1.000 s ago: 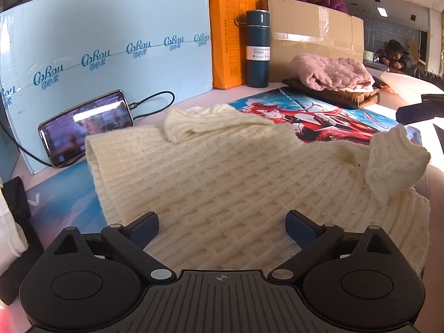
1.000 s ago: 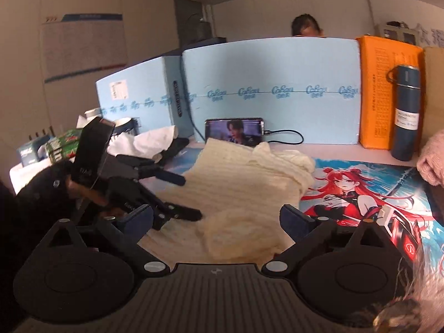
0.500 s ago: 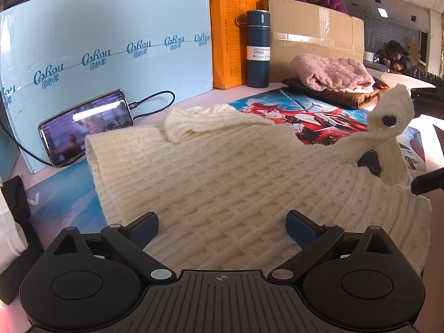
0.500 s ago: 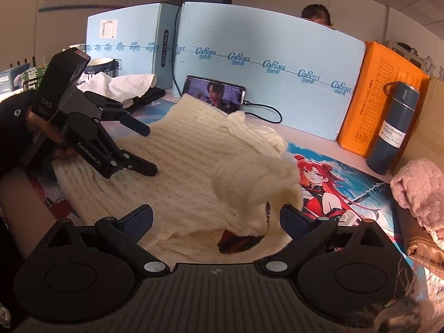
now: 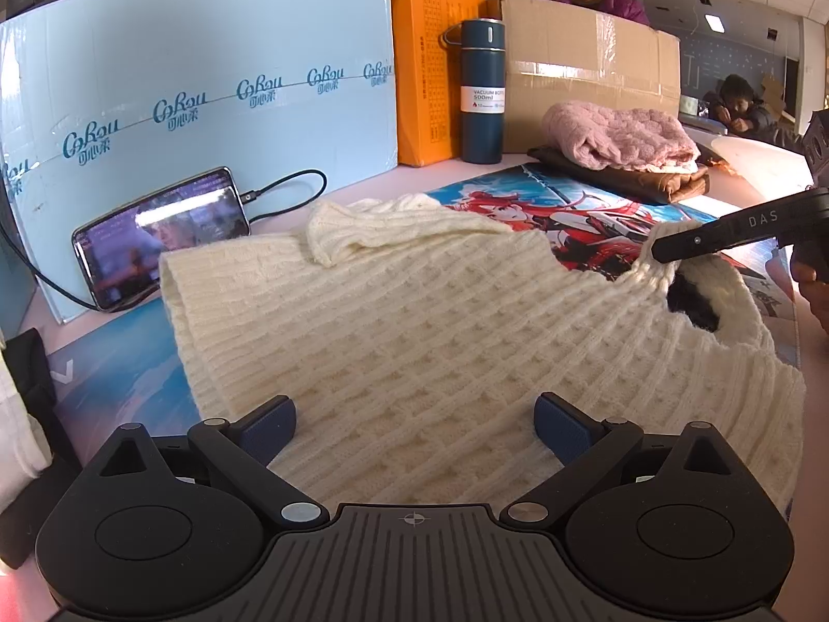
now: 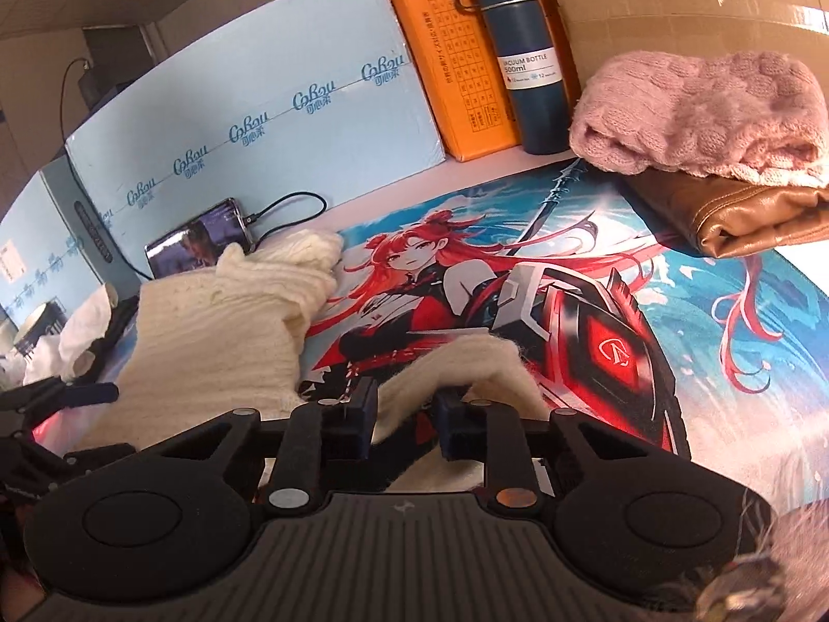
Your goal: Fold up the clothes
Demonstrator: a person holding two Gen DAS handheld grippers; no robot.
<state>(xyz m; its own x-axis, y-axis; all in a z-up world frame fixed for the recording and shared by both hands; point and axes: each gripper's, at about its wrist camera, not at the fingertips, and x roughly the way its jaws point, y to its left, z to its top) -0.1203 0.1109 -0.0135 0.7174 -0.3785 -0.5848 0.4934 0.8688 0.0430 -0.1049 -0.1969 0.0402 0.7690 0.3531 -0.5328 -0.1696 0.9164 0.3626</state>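
Note:
A cream knit sweater [image 5: 414, 321] lies spread on the printed mat [image 5: 570, 207], one sleeve folded across its far edge. My left gripper [image 5: 414, 414] hovers open over the near hem, with nothing between its pads. From the right, my right gripper [image 5: 660, 254] reaches the sweater's collar [image 5: 725, 290]. In the right wrist view the right gripper [image 6: 404, 414] has its jaws closing, and cream knit [image 6: 466, 363] is pinched between the pads. The sweater's body [image 6: 207, 331] stretches to the left, with a finger of the left gripper [image 6: 77, 394] at the frame's edge.
A phone [image 5: 160, 233] on a cable leans on the blue foam board [image 5: 207, 78]. A blue flask [image 5: 482, 93], an orange box [image 5: 425, 67] and a cardboard box [image 5: 585, 62] line the back. A pink knit [image 5: 622, 140] lies on a brown leather piece [image 6: 751, 212]. A person sits behind the cardboard box.
My right gripper rolled, swung in low over the mat and closed on the collar, which sank from its raised position. The left gripper kept still and open.

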